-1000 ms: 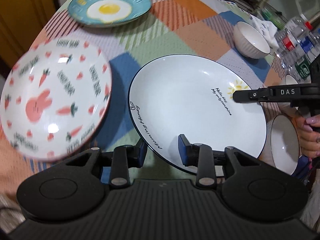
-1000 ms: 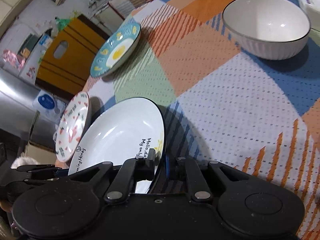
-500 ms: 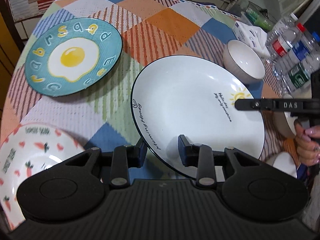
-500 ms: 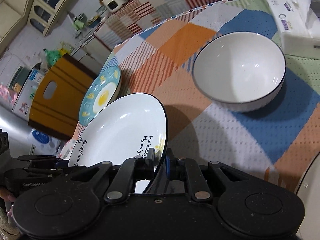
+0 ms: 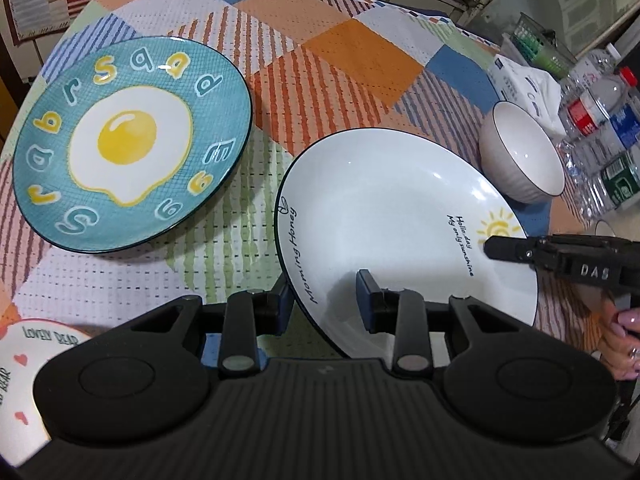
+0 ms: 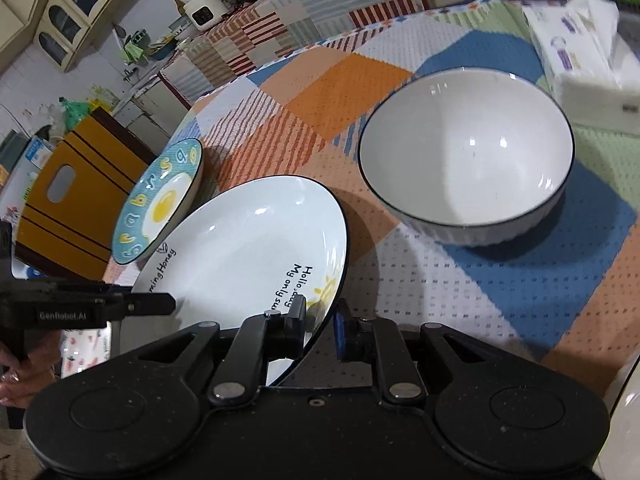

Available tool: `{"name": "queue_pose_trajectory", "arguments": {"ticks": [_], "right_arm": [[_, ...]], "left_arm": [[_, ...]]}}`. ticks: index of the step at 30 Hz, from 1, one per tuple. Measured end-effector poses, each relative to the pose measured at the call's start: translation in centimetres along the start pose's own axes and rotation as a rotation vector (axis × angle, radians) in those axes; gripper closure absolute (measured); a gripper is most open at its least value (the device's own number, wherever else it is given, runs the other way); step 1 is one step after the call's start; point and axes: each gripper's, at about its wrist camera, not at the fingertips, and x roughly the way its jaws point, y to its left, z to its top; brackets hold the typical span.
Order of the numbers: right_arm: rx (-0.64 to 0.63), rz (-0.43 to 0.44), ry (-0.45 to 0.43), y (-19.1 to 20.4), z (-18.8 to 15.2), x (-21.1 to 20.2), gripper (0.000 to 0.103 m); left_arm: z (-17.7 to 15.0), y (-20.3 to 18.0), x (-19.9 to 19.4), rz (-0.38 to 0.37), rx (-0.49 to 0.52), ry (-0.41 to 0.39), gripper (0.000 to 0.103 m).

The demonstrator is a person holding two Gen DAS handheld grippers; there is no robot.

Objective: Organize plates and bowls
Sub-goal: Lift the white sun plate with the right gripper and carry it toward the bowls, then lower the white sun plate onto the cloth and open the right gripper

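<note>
A white plate (image 5: 392, 216) lettered "Morning Honey" hangs tilted above the tablecloth between both grippers. My left gripper (image 5: 323, 304) is shut on its near rim, one finger under the edge and one on the inside. My right gripper (image 6: 320, 324) straddles the opposite rim by the sun drawing. Its jaws are opening, and a thin gap shows at the outer pad. The white plate (image 6: 240, 252) fills the lower left of the right wrist view. A blue fried-egg plate (image 5: 128, 144) lies flat to the left. A white ribbed bowl (image 6: 468, 156) stands beyond the plate.
A pink rabbit-and-carrot plate (image 5: 24, 360) shows at the lower left corner. A tissue pack (image 5: 520, 84) and several water bottles (image 5: 600, 132) crowd the right edge. Another white rim (image 6: 624, 420) cuts in at the lower right. A person's hand (image 5: 624, 340) holds the right gripper.
The white plate has travelled with both grippers away from the rabbit plate and toward the egg plate and the bowl. The right jaws have parted slightly at the rim.
</note>
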Motion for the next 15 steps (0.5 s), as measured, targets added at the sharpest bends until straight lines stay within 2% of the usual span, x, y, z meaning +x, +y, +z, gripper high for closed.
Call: {"name": "queue_pose_trajectory", "arguments": {"ticks": [4, 9, 13, 15], "right_arm": [[-0.07, -0.085, 0.011, 0.9, -0.3, 0.1, 0.079], [-0.098, -0.158, 0.007, 1.6, -0.8, 0.7, 0.077], [-0.16, -0.251, 0.013, 3.4, -1.0, 1.0, 0.066], [-0.218, -0.339, 0.017, 4.6, -1.0, 1.3, 0.054]], "left_arm": [[-0.5, -0.5, 0.6, 0.018, 0.02, 0.011, 0.072], [-0.9, 0.0, 1.4, 0.013, -0.01, 0.038, 0.072], [-0.8, -0.2, 1.3, 0.03, -0.011, 0.048, 0.072], [-0.9, -0.3, 0.7, 0.034, -0.006, 0.051, 0.069]]}}
